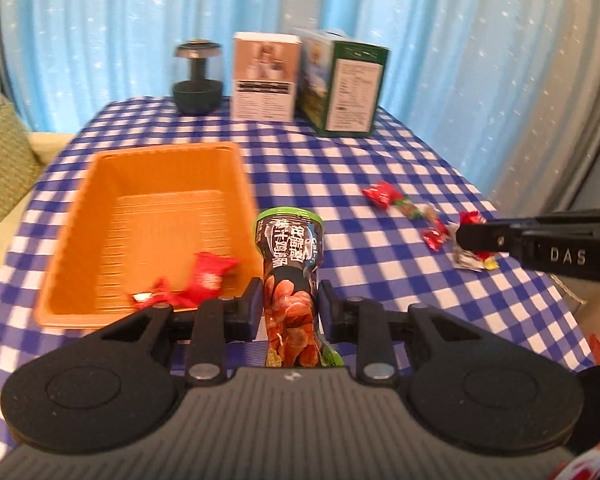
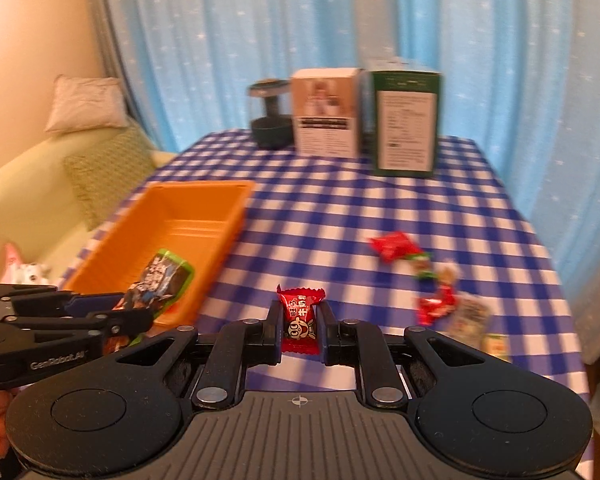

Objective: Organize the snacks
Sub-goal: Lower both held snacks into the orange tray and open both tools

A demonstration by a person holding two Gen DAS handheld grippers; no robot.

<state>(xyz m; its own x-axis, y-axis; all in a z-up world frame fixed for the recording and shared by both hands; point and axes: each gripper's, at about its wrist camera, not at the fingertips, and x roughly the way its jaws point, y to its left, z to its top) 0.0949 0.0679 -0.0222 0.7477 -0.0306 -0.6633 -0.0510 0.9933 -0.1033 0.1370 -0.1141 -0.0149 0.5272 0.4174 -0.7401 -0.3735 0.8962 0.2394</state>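
Observation:
My left gripper (image 1: pixel 289 304) is shut on a dark snack pouch (image 1: pixel 290 276) with a green top, held upright beside the near right corner of the orange basket (image 1: pixel 100 184). Red wrapped candies (image 1: pixel 204 280) lie inside the basket. My right gripper (image 2: pixel 299 326) is shut on a small red candy (image 2: pixel 300 320), above the checked tablecloth. In the right wrist view the left gripper (image 2: pixel 140 316) shows at the left with the pouch (image 2: pixel 160 280) over the basket (image 2: pixel 204 192). Several loose candies (image 2: pixel 432 280) lie on the cloth at the right.
At the back of the table stand a dark lamp-like jar (image 1: pixel 198 80), a white box (image 1: pixel 266 76) and a green box (image 1: pixel 348 88). Blue curtains hang behind. A sofa with cushions (image 2: pixel 104 168) is to the left of the table.

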